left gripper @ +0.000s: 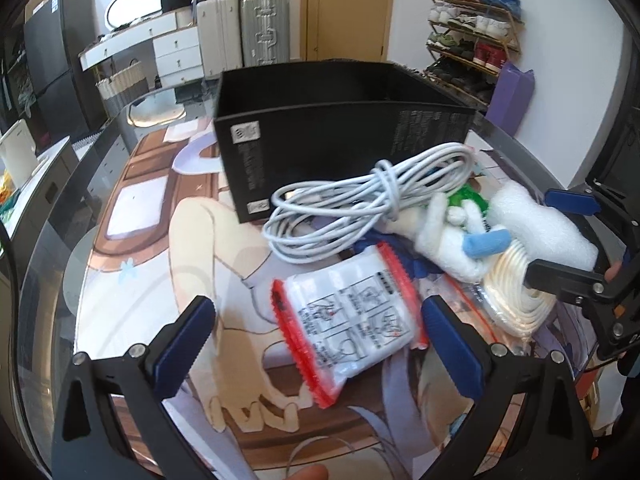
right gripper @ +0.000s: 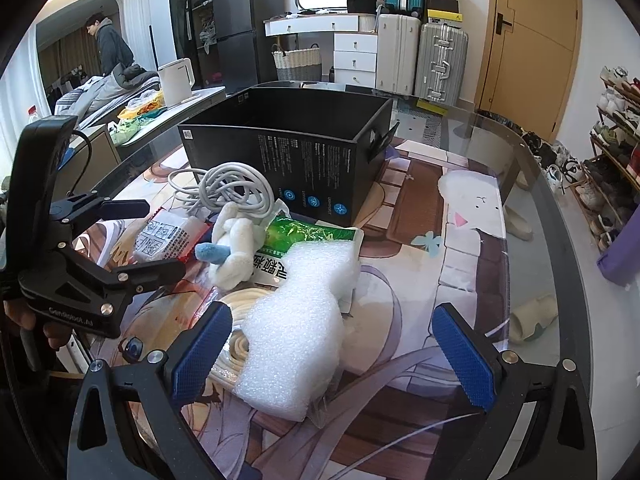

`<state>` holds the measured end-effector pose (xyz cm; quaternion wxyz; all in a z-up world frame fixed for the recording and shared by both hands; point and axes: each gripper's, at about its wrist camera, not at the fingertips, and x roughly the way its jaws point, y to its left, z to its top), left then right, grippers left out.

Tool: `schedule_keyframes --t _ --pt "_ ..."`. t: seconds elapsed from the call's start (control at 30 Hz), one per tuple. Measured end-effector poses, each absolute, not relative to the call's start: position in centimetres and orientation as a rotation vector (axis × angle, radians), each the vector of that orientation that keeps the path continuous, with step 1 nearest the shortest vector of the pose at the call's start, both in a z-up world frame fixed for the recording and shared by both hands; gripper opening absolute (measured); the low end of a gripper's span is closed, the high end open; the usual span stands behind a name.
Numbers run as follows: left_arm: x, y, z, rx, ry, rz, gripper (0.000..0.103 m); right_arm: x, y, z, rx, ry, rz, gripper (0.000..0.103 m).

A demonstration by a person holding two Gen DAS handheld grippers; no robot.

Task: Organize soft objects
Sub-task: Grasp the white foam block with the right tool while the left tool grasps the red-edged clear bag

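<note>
A pile of soft items lies on the glass table before an open black box [left gripper: 340,120] [right gripper: 288,148]. It holds a coiled white cable [left gripper: 352,200] [right gripper: 224,188], a red-edged clear packet [left gripper: 352,324] [right gripper: 168,236], a white plush toy [left gripper: 452,236] [right gripper: 236,244], a green bag [right gripper: 308,232], a white foam piece [left gripper: 540,228] [right gripper: 300,320] and a cream coil [left gripper: 516,296]. My left gripper [left gripper: 320,344] [right gripper: 154,236] is open around the red-edged packet. My right gripper [right gripper: 332,352] [left gripper: 564,236] is open around the foam piece.
The table [right gripper: 532,216] carries a printed mat under glass. Suitcases [right gripper: 420,56] and a white dresser stand behind it, a shoe rack [left gripper: 476,32] at the right, a kettle [right gripper: 176,80] on a side counter at the left. A person stands far left.
</note>
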<state>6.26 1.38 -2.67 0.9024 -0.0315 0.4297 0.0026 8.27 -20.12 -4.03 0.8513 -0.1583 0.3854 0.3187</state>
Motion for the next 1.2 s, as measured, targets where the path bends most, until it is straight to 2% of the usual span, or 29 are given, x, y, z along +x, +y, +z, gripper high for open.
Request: schedule_keyframes --t 0.13,0.3,0.37,0.5,0.67,0.77,0.9,0.97,1.03,1.2 --pt "6.2 2.1 -2.8 -0.077 0.895 0.010 0.103 8.6 -20.4 -4.1 -0.322 0.819 0.665 0.102" --pt "6.1 2.3 -2.9 -0.074 0.895 0.008 0.103 8.7 -20.3 -4.3 -0.324 0.823 0.677 0.093" --pt "6.0 2.2 -2.9 -0.070 0.896 0.008 0.103 8.5 -20.1 -4.3 -0.329 0.824 0.689 0.084" --pt "6.1 2.2 -3.0 -0.067 0.898 0.009 0.103 8.3 -19.9 -4.3 -0.339 0.818 0.711 0.074" --pt "6.0 1.9 -3.0 -0.067 0.900 0.013 0.103 8.0 -19.8 -4.1 -0.345 0.808 0.729 0.052" --pt "5.9 1.7 -3.1 -0.064 0.900 0.005 0.101 8.1 -19.8 -4.1 -0.342 0.810 0.733 0.046" --pt "5.7 1.1 -2.9 -0.029 0.886 -0.009 0.087 8.0 -20.0 -3.7 -0.338 0.798 0.732 0.042" --pt "5.5 0.9 -2.8 -0.021 0.873 -0.017 0.077 7.9 -20.0 -3.5 -0.340 0.788 0.733 0.041" --pt "5.4 0.9 -2.6 -0.018 0.864 -0.023 0.061 7.8 -20.1 -3.4 -0.338 0.781 0.733 0.040" --pt "5.1 1.2 -2.3 -0.039 0.861 -0.057 0.053 7.7 -20.1 -3.1 -0.338 0.771 0.733 0.040"
